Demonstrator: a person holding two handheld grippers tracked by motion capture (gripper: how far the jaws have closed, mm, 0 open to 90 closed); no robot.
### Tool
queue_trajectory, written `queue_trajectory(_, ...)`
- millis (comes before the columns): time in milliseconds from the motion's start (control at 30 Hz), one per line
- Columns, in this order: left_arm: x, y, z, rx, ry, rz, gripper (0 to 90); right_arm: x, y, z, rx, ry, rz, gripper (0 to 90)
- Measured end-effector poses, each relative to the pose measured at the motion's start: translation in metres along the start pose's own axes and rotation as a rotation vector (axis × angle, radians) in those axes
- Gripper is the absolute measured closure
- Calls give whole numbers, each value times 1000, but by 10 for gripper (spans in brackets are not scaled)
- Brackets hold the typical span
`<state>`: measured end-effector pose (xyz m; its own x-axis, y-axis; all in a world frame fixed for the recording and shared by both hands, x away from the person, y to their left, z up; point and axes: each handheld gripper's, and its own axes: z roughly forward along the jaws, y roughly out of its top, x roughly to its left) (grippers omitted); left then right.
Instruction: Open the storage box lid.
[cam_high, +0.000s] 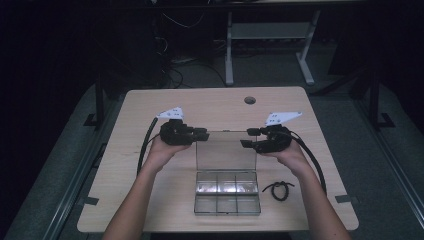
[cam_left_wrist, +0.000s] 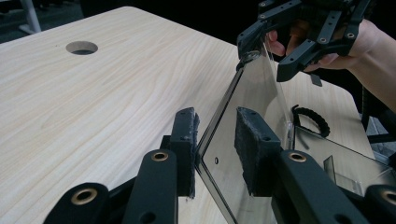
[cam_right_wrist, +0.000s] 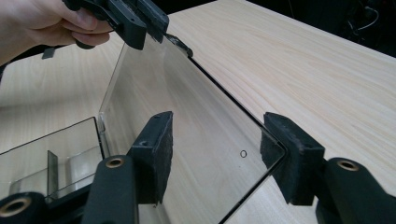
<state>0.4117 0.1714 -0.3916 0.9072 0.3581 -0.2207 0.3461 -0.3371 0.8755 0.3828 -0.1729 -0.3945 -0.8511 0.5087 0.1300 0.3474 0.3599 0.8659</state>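
Fingers of both grippers stand apart around the top corners of a clear lid (cam_high: 226, 150), padded faces on either side without pressing. That lid stands raised, hinged to a clear compartment box (cam_high: 227, 192) on the wooden surface (cam_high: 150, 107). Left gripper (cam_high: 202, 134) brackets its left corner, right gripper (cam_high: 248, 137) its right. A black cord loop (cam_high: 278, 190) lies beside the box. Opening seems finished; next, likely, both hands draw away without knocking the lid shut.
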Motion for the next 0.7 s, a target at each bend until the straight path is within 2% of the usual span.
queue_trajectory(467,7,-5,6,0,9,-30,664,0,-5,12,29,-44,11,350)
queue_trajectory(700,10,-9,10,8,16,-46,646,1,-7,20,58,-82,4,319)
